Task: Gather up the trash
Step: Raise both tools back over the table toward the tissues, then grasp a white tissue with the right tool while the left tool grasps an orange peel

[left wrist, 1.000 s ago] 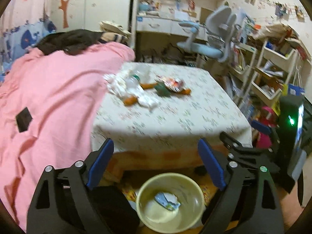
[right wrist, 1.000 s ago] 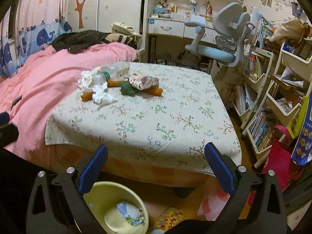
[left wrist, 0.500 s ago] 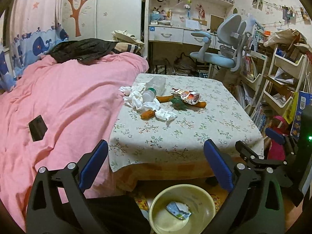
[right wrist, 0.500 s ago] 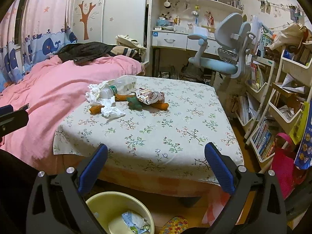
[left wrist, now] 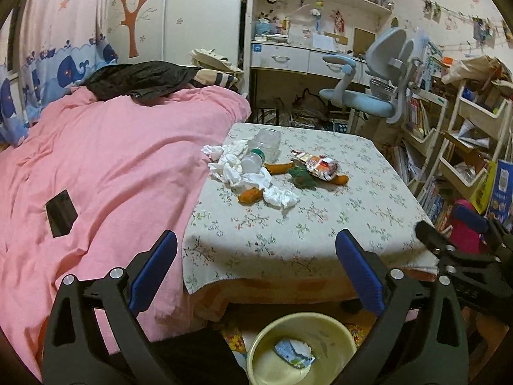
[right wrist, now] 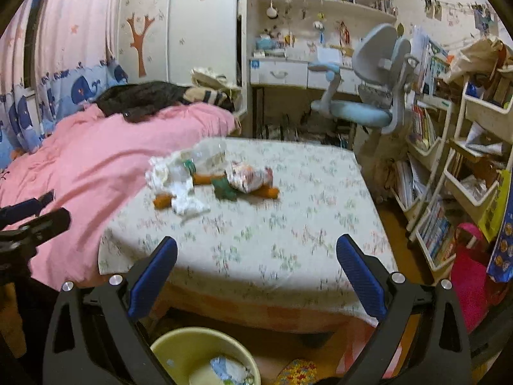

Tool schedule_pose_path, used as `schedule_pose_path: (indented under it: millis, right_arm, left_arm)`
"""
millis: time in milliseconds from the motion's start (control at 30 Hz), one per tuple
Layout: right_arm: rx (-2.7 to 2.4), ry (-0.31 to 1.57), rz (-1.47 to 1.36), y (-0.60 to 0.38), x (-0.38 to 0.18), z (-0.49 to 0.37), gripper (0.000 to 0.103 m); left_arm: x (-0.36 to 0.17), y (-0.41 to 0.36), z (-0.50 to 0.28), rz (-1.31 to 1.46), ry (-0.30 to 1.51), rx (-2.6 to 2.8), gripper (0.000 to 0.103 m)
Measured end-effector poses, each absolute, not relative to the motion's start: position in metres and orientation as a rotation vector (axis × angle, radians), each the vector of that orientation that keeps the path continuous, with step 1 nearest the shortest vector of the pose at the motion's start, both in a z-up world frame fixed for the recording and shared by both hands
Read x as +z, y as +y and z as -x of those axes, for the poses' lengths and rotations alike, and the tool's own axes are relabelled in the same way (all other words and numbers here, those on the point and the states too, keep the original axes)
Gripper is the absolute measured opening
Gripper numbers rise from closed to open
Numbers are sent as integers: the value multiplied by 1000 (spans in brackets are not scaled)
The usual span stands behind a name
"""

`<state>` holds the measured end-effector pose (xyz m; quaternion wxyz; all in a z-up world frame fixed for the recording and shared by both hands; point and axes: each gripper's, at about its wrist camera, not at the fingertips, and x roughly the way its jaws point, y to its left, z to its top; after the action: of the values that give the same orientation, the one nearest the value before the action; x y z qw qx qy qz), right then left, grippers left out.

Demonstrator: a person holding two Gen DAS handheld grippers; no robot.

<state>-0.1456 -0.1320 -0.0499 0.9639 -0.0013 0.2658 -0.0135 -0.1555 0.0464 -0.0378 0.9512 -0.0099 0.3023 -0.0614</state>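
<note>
Trash [left wrist: 271, 173] nearer now; both tools higher, empty.

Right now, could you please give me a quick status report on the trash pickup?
Left claw and right claw open, empty. Crumpled white tissues on floral-cloth table. One wrapper in yellow plastic basin. Nothing blocking.

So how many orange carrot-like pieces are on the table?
3 visible: one nearest the front among the tissues, one by the bottle's cap, one poking out under the snack wrapper. More may hide under the pile.
</note>
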Motion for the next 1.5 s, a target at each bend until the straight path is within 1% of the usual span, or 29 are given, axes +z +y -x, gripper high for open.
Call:
schedule_pose_path:
  millis: [67, 200, 400, 733, 800, 867, 900, 967, 1200, 1267, 1300, 1367, 1433, 1467, 1500]
  right_arm:
    - [-25, 562, 16, -133, -57, 135, 95]
    - [3, 610, -52, -139, -68, 121, 95]
    - [51, 639, -36, -131, -68, 101, 95]
    - [199, 721, -20, -95, -85, 35, 94]
    - [222, 740, -4, -85, -90, 18, 90]
    - [236, 760, 4, -78, -96, 4, 83]
    - [242, 773, 5, -74, -101, -5, 82]
    - [249, 792, 2, -71, -107, -15, 77]
    - [259, 837, 4, -62, -125, -40, 73]
    - [265, 847, 5, -61, -128, -44, 65]
    - [269, 854, 6, -59, -130, -47, 63]
    - [277, 873, 9, -59, -134, -49, 51]
    - [287, 893, 13, -58, -139, -51, 45]
    - [286, 891, 21, -58, -139, -50, 37]
    - [287, 891, 25, -60, -138, -49, 33]
  left_arm:
    - [-38, 49, 144, 31, 617, -107, 95]
    - [-36, 56, 119, 62, 614, -63, 95]
    - [-38, 66, 77, 73, 624, -10, 95]
    - [-58, 93, 21, 171, 708, 44, 95]
    - [-61, 93, 16, 157, 721, 46, 95]
    - [-66, 92, 12, 146, 740, 42, 95]
    - [-68, 91, 10, 142, 751, 40, 95]
    - [-71, 91, 6, 136, 768, 43, 95]
    - [-81, 87, -2, 115, 815, 19, 95]
    - [-82, 84, -4, 114, 824, 10, 95]
    - [-83, 84, -5, 113, 827, 9, 95]
    - [-83, 83, -7, 112, 830, 7, 95]
    - [-85, 83, -10, 110, 836, 11, 95]
    - [-85, 84, -12, 112, 839, 13, 95]
    - [-86, 84, -14, 114, 843, 14, 95]
